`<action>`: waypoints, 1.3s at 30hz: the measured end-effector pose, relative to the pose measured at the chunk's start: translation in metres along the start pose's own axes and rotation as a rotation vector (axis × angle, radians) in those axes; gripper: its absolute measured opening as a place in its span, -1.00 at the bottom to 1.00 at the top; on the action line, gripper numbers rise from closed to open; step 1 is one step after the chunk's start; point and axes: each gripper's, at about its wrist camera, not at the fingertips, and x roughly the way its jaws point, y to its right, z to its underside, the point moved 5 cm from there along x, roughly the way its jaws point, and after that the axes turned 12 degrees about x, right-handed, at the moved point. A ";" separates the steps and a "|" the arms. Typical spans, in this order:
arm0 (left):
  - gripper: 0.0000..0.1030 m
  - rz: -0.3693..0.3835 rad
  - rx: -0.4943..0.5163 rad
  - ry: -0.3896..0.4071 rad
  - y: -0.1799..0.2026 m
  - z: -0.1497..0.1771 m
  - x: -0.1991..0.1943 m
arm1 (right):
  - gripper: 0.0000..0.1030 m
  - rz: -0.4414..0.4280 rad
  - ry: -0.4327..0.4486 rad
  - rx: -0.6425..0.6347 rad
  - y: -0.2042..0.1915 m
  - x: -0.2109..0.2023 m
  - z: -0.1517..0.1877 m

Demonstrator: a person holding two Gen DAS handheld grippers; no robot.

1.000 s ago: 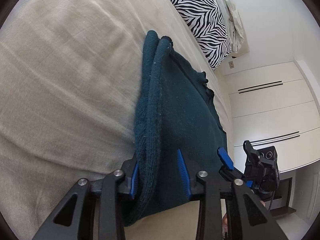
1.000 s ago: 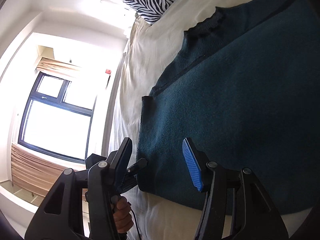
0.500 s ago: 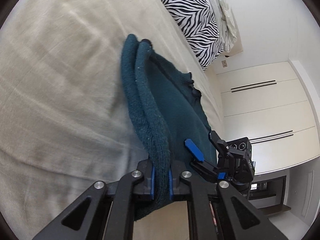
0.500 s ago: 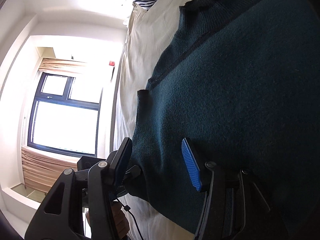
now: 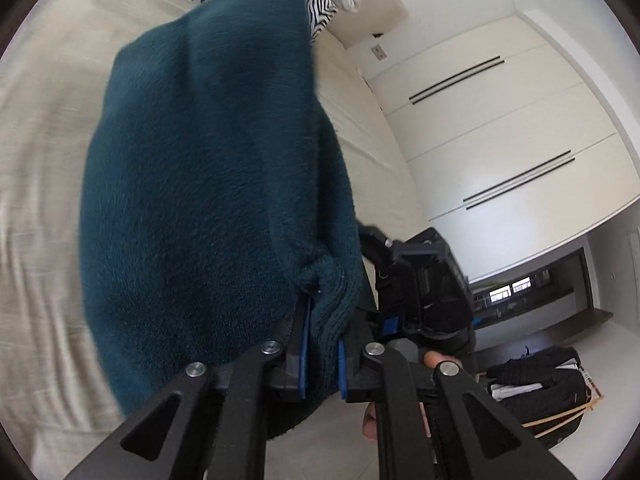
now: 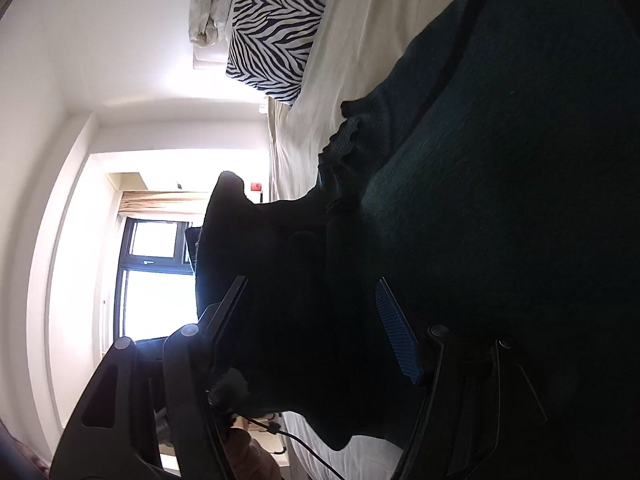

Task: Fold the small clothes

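Sweater: the teal knit sweater (image 5: 208, 200) is bunched and lifted over the beige bed (image 5: 44, 168), filling most of my left view.
Left gripper (image 5: 322, 354): my jaws are pinched on a ribbed edge of the knit.
Right gripper (image 6: 316, 332): jaws spread, with dark sweater fabric (image 6: 500, 200) lying between them; whether the pads touch it is hard to tell in the shadow.
Surroundings: a zebra pillow (image 6: 276, 28) at the bed's head, white wardrobe doors (image 5: 500, 132) beyond.
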 end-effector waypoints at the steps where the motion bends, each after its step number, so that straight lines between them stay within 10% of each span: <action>1: -0.56 0.013 -0.013 -0.026 -0.002 0.006 0.014 | 0.24 -0.014 0.006 0.020 0.004 -0.009 -0.006; 7: 0.03 0.088 0.029 0.013 0.006 0.026 -0.011 | 0.23 -0.034 0.000 0.048 0.020 -0.029 -0.024; 15: 0.03 0.010 0.018 0.078 -0.036 0.047 -0.095 | 0.15 0.177 -0.008 -0.071 0.010 0.003 -0.012; 19: 0.03 -0.006 -0.022 0.062 -0.052 0.058 -0.113 | -0.66 0.392 0.004 -0.181 0.008 0.013 -0.006; 30: 0.10 -0.055 0.028 0.044 -0.052 0.052 -0.112 | -0.72 0.563 0.178 -0.351 -0.040 -0.066 -0.022; 39: 0.10 -0.111 0.097 -0.014 -0.039 0.052 -0.088 | -0.72 0.594 0.235 -0.264 0.006 -0.125 -0.043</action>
